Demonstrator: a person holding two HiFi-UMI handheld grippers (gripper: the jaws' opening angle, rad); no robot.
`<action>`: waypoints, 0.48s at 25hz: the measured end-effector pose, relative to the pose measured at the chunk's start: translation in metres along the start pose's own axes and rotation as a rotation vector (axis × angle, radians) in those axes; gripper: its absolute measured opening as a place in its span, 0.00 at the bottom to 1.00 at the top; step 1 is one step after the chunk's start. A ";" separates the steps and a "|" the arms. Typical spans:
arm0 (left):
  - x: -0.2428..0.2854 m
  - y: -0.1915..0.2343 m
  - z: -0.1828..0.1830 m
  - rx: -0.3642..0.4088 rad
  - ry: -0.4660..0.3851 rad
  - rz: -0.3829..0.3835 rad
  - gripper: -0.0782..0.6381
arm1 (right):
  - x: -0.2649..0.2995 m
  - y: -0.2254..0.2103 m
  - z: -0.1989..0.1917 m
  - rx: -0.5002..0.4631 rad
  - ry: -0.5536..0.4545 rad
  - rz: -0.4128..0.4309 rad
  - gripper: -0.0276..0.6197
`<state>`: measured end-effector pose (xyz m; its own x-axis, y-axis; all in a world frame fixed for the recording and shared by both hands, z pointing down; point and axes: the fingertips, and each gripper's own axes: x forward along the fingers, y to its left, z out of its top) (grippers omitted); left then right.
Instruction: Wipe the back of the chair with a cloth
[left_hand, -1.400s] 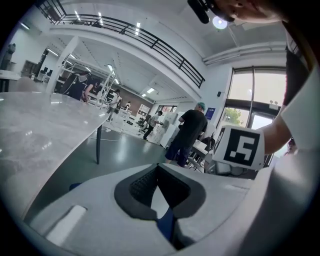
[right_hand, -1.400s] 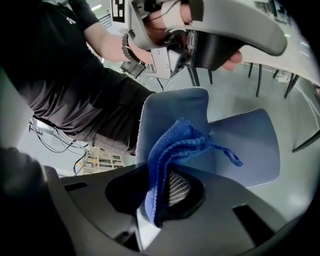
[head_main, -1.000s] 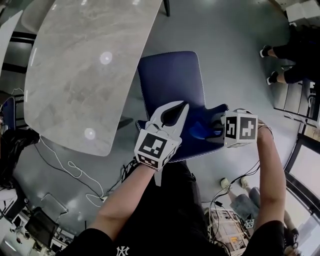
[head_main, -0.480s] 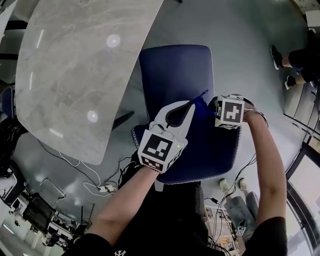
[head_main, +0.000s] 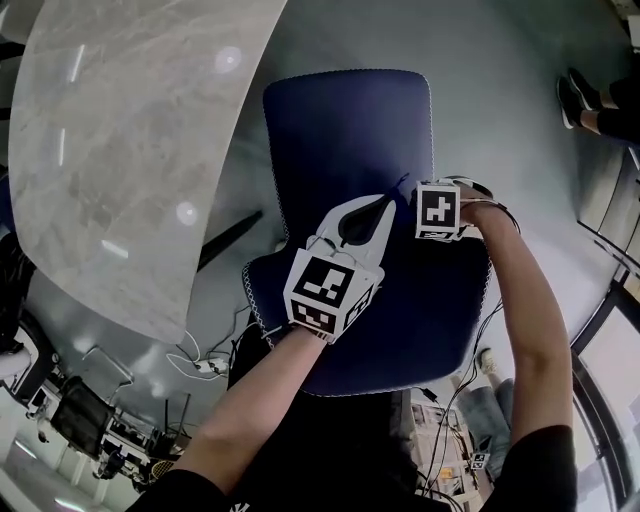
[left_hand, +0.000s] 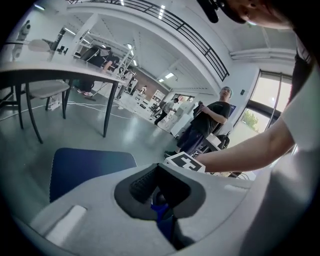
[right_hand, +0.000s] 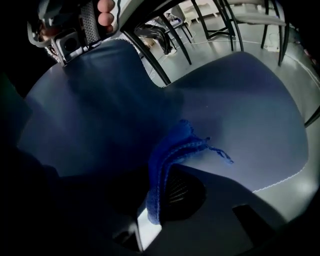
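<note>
Your right gripper (right_hand: 170, 171) has its jaws pinching the cloth (right_hand: 175, 145). A blue fold runs up out of the grip, and a frayed corner trails forward over the chair (head_main: 350, 120). Your left gripper (head_main: 383, 208) sits just beside the right one with its jaw tips pressed together and nothing caught between them. The sliver of blue behind the tips looks like something seen through the gap rather than anything gripped. From the head view both grippers are over the middle of the chair, about where the backrest curves down into the seat, and the grey worktop (head_main: 130, 130) stands off to your left. The cloth is down at the chair, but I can't tell whether it is pressed flat on the upholstery or only brushing it. As for progress, you look to be in the wiping itself: the cloth is in your grip and already at the chair. Nothing on the dark blue surface shows which parts are done, so treat the whole backrest as open, meaning the two flared sides and the top edge nearest your body. Only a narrow fold of cloth sticks out, so each pass will probably cover a thin strip.
</note>
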<state>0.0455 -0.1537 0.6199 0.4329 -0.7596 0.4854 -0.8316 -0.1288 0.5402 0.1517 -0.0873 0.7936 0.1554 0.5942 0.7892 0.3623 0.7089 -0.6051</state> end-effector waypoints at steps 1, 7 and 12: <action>0.004 0.000 -0.004 -0.008 0.005 0.001 0.12 | 0.007 -0.002 -0.003 0.001 0.005 0.003 0.14; 0.019 -0.001 -0.021 -0.014 0.029 -0.010 0.12 | 0.045 -0.001 -0.033 0.043 0.075 0.075 0.14; 0.011 -0.006 -0.015 -0.005 0.029 -0.008 0.12 | 0.030 0.022 -0.039 0.038 0.081 0.113 0.14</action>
<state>0.0604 -0.1521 0.6324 0.4491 -0.7398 0.5009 -0.8266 -0.1312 0.5473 0.2001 -0.0687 0.8079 0.2671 0.6397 0.7208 0.3039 0.6539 -0.6929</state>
